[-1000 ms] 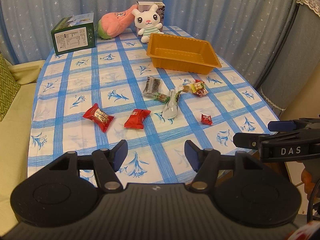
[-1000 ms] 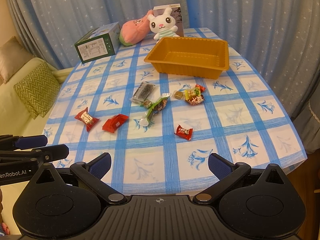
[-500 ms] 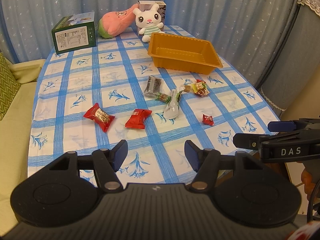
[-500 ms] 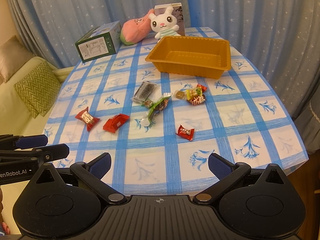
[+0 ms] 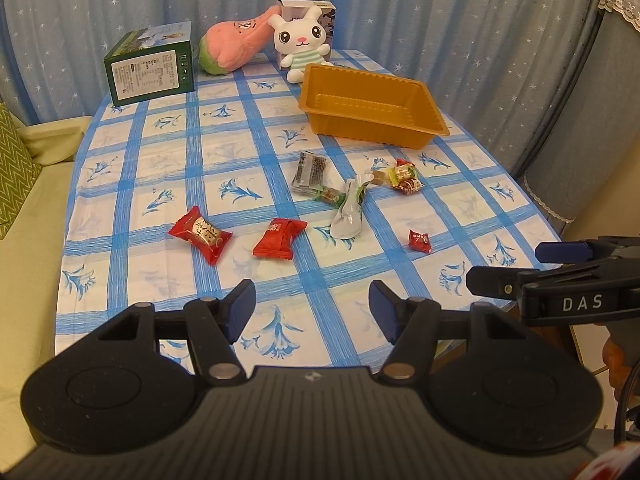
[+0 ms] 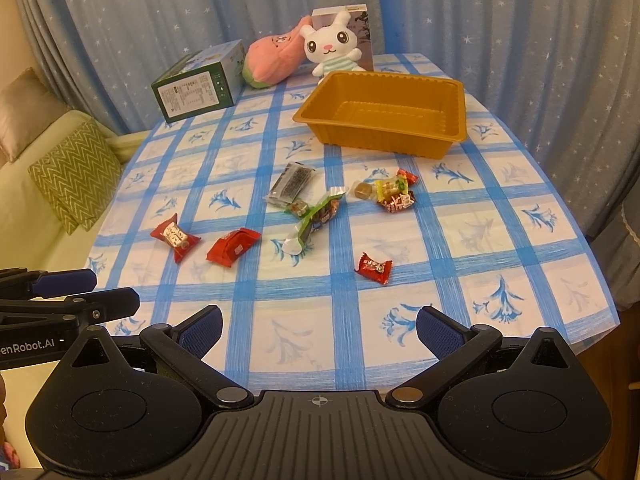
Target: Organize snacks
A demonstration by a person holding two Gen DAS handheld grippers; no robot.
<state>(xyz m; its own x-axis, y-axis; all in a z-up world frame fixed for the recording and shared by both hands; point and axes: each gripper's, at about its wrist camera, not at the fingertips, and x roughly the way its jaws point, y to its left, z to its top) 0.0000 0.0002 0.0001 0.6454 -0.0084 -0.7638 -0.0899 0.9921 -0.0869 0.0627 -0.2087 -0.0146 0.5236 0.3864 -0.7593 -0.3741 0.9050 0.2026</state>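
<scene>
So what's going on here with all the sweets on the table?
A person holds a two-finger gripper in each hand, about to tidy the loose snacks into the orange tray. Nothing has been picked up yet: the tray is empty and the wrapped sweets lie scattered on the checked tablecloth. Both the left gripper and the right gripper hang open over the near edge of the table, holding nothing.
</scene>
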